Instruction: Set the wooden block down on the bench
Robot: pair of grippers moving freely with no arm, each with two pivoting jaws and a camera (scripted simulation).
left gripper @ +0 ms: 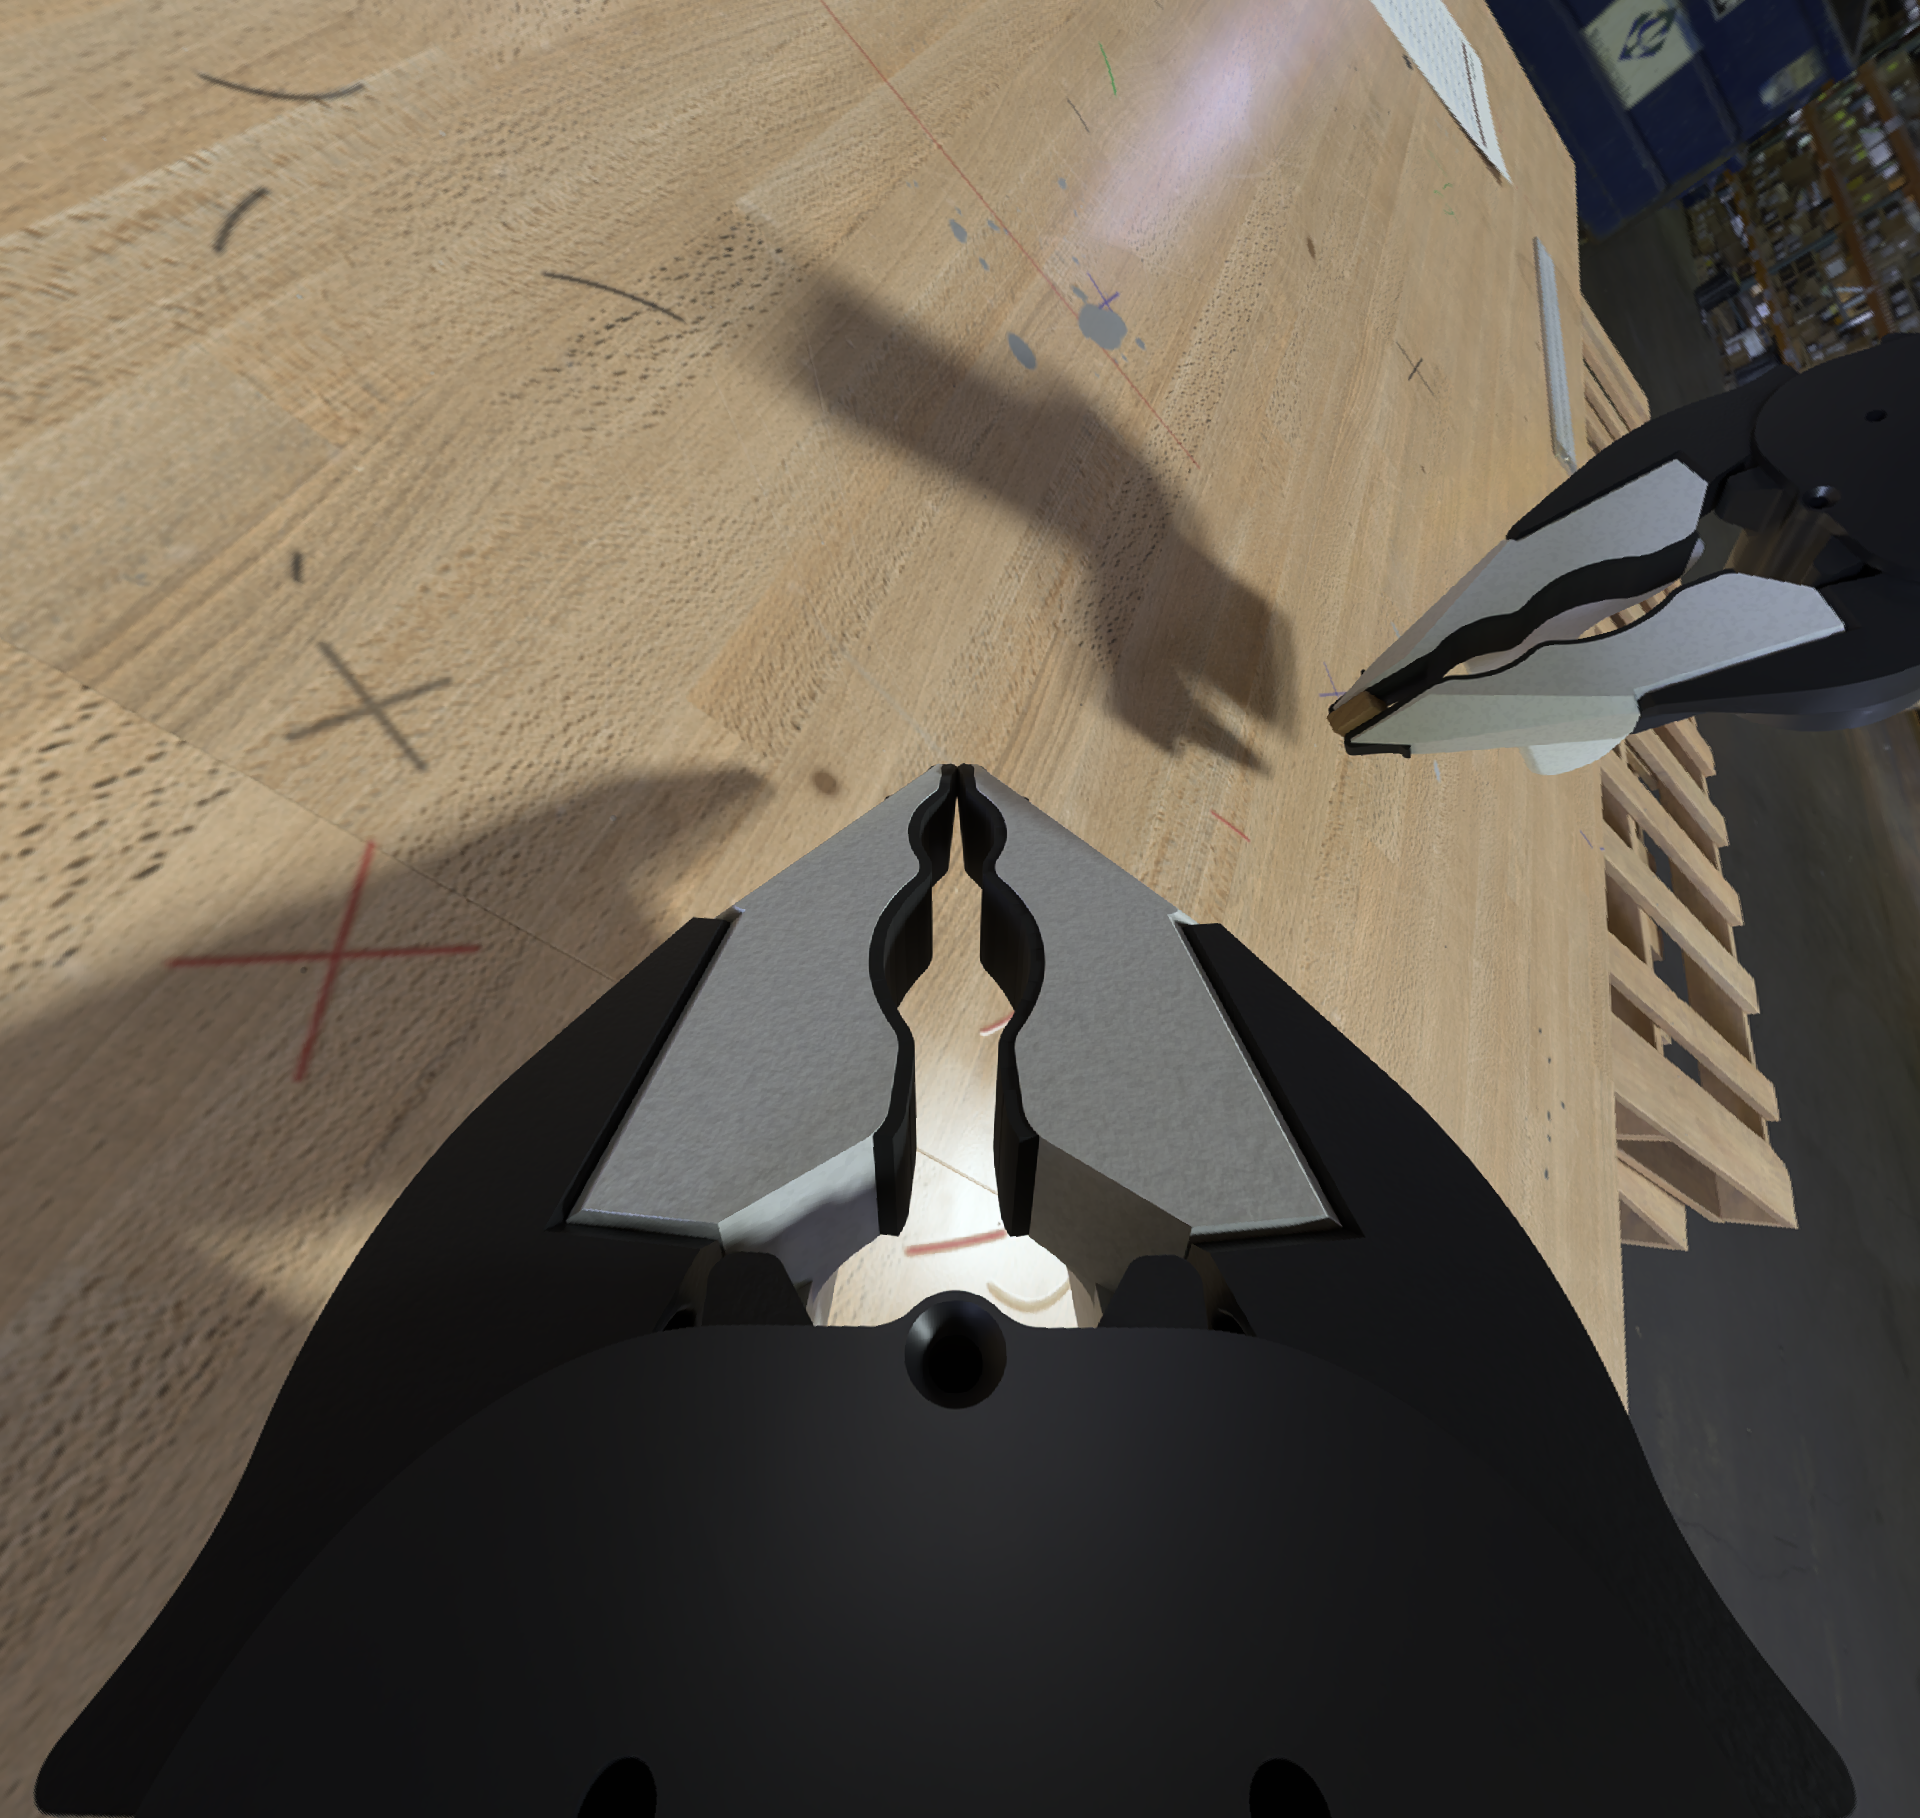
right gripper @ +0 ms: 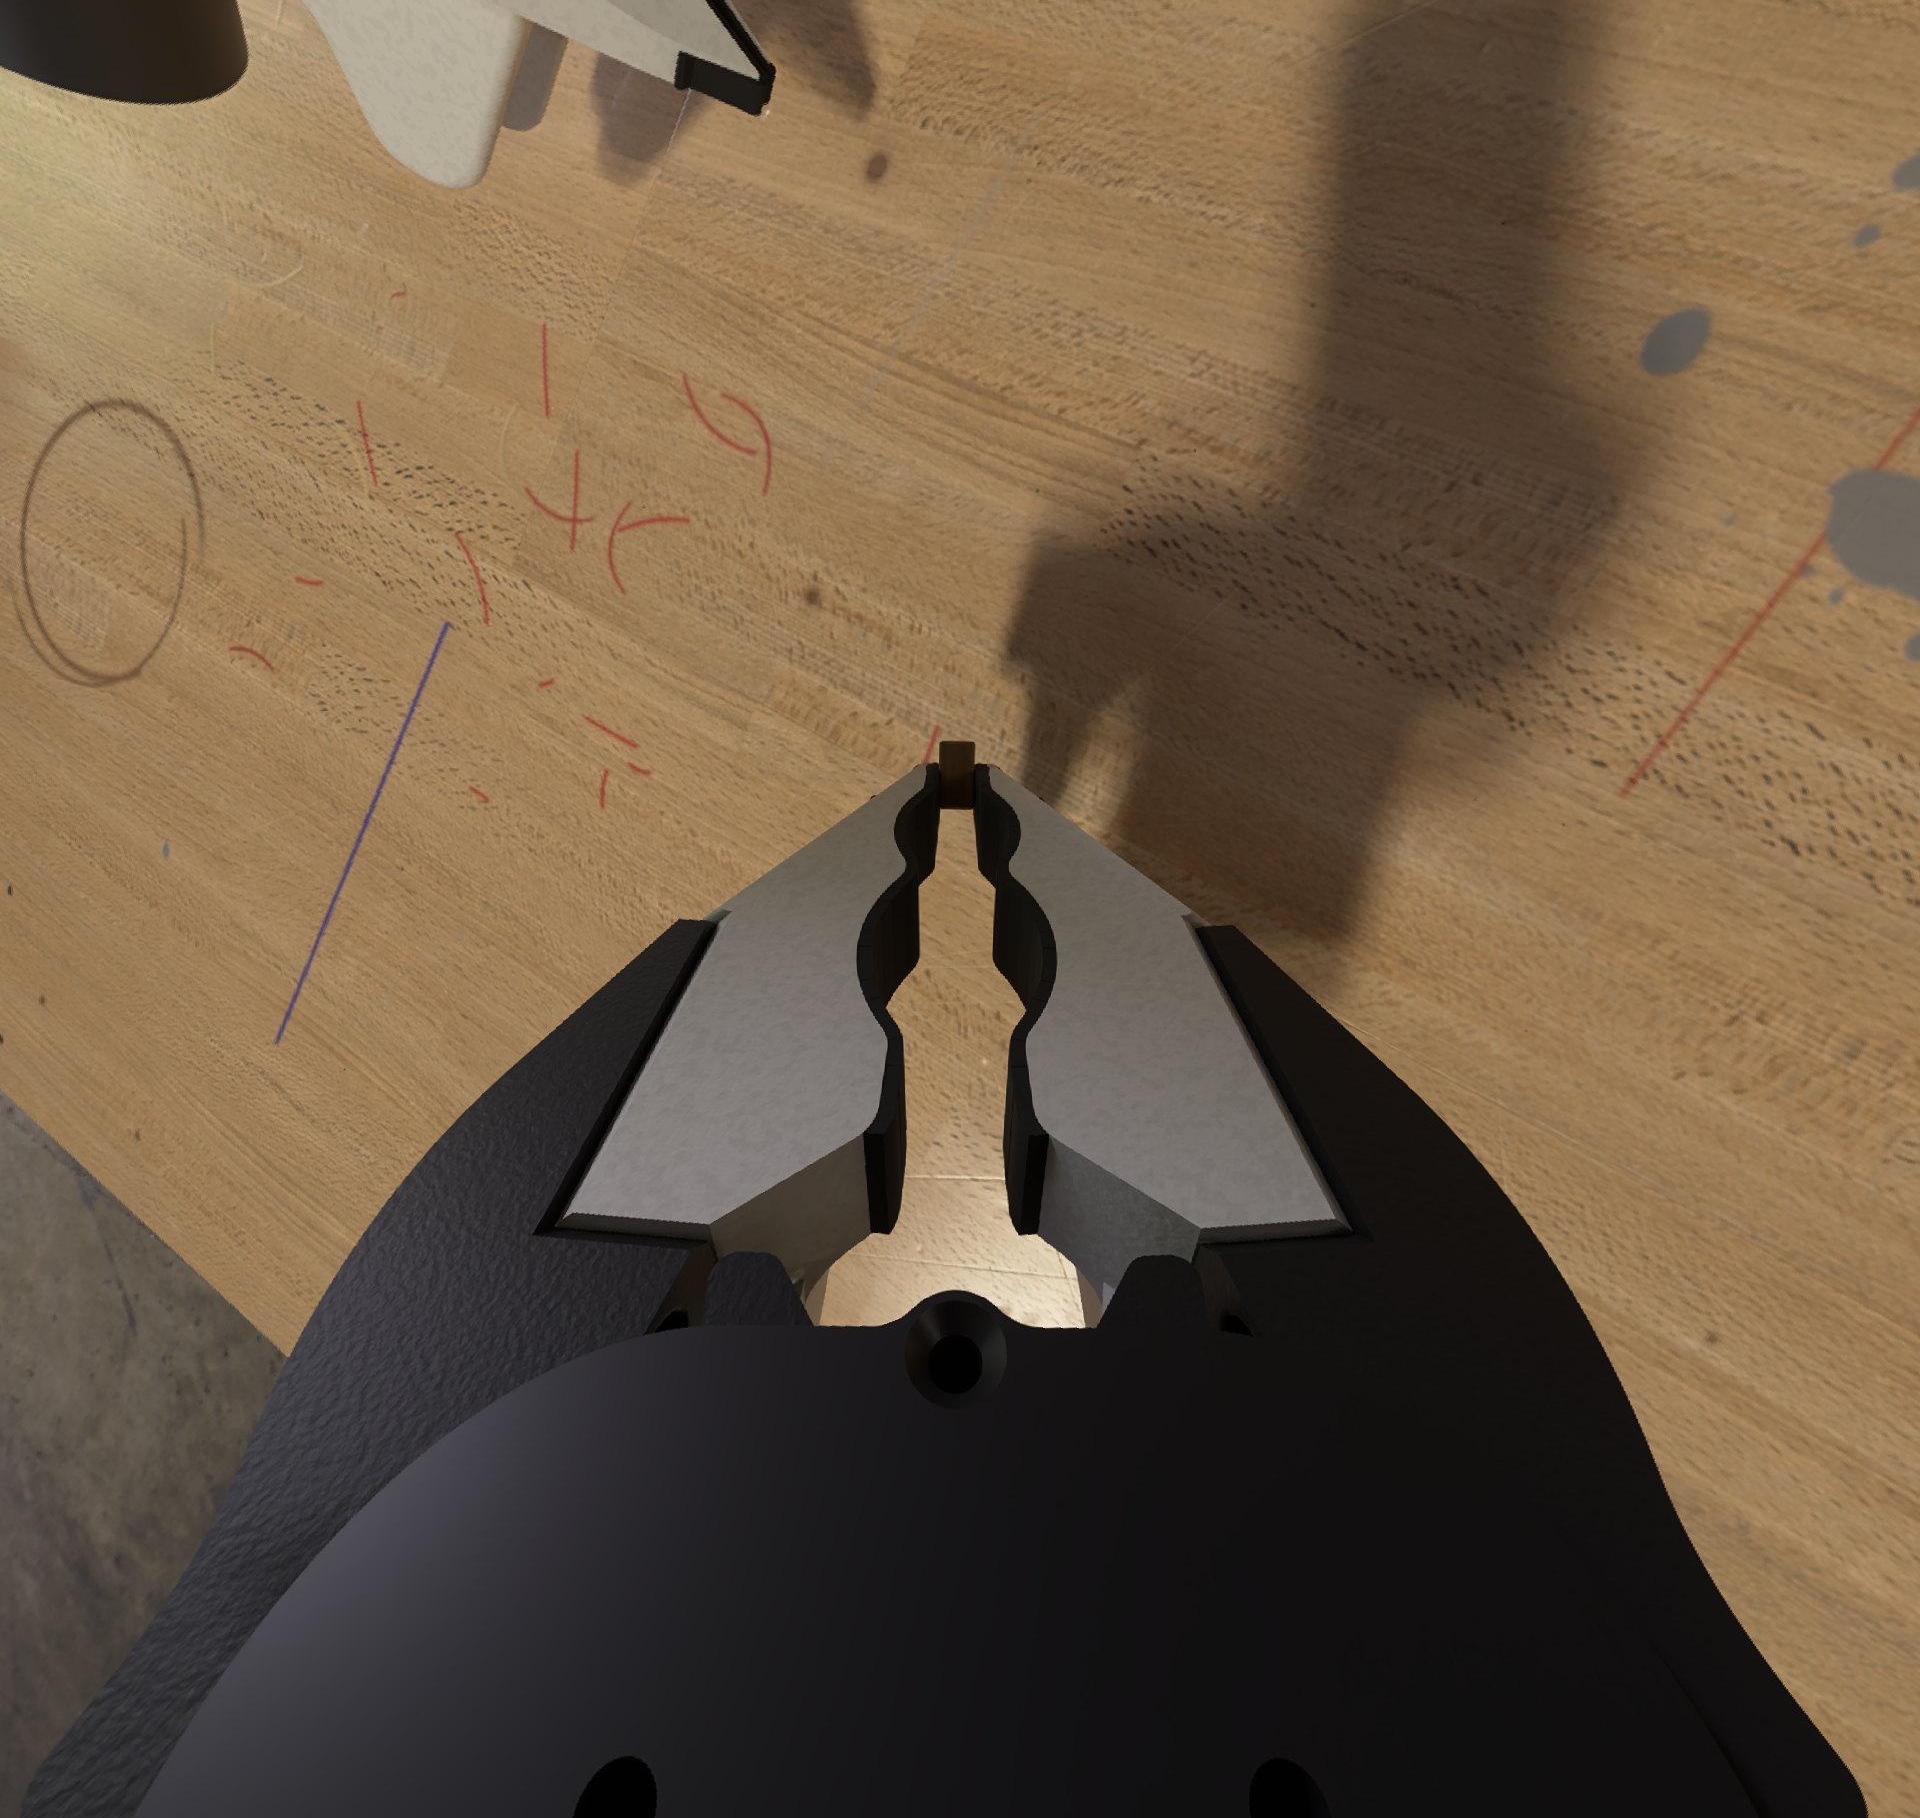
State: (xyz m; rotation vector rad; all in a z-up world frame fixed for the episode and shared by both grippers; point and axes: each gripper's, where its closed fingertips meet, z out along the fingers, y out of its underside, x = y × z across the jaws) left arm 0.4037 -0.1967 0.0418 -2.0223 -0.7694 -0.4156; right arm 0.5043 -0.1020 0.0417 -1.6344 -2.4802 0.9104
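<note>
The wooden block (right gripper: 955,769) is a small brown piece pinched between the tips of my right gripper (right gripper: 956,783), which is shut on it and holds it above the bench (right gripper: 1143,334). In the left wrist view the same block (left gripper: 1354,709) shows at the tips of the right gripper (left gripper: 1369,721), at the right, near the bench's edge. My left gripper (left gripper: 956,776) is shut and empty, its tips touching, above the bench (left gripper: 623,418). It also shows in the right wrist view (right gripper: 740,83) at the top left.
The bench top carries pencil and red marks, crosses (left gripper: 330,953), a drawn circle (right gripper: 104,537) and grey paint spots (left gripper: 1101,324). A white perforated plate (left gripper: 1413,12) lies at the far edge. A wooden pallet (left gripper: 1683,989) and a blue bin (left gripper: 1662,43) stand beyond the bench edge.
</note>
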